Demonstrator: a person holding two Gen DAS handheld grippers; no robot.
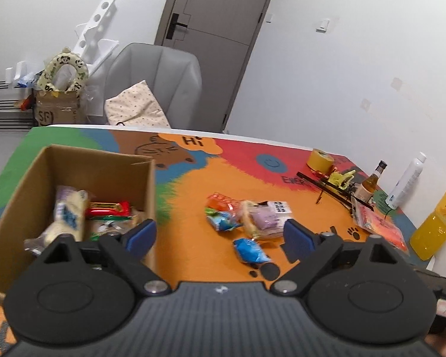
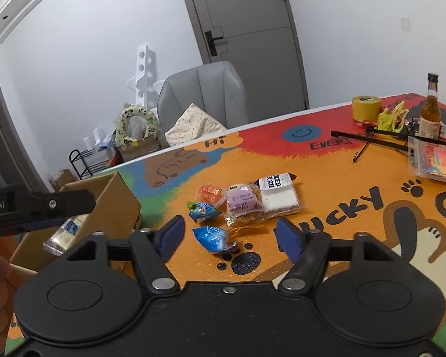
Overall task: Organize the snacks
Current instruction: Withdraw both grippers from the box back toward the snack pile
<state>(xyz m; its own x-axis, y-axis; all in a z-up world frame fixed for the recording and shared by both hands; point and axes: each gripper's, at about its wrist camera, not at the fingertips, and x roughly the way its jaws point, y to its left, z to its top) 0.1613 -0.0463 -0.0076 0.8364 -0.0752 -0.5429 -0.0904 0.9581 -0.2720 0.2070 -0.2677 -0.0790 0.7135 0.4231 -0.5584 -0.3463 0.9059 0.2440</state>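
A cardboard box (image 1: 150,184) stands on the left of the colourful table and holds a white bread pack (image 1: 68,217) and a red bar (image 1: 108,208). Loose snacks lie to its right: an orange packet (image 2: 209,192), two blue candy packets (image 2: 212,238), a purple pack (image 2: 241,198) and a white pack (image 2: 278,197). My left gripper (image 1: 220,238) is open and empty, over the box's right wall. My right gripper (image 2: 229,233) is open and empty, just short of the near blue packet. The box (image 2: 119,205) shows in the right wrist view with the left gripper's body above it.
At the table's far right stand a yellow tape roll (image 2: 365,108), a brown glass bottle (image 2: 430,110), a black wire stand (image 2: 380,142), a bagged pack (image 2: 440,163), a white bottle (image 1: 406,181) and an orange juice bottle (image 1: 437,223). A grey chair (image 1: 157,86) stands behind the table.
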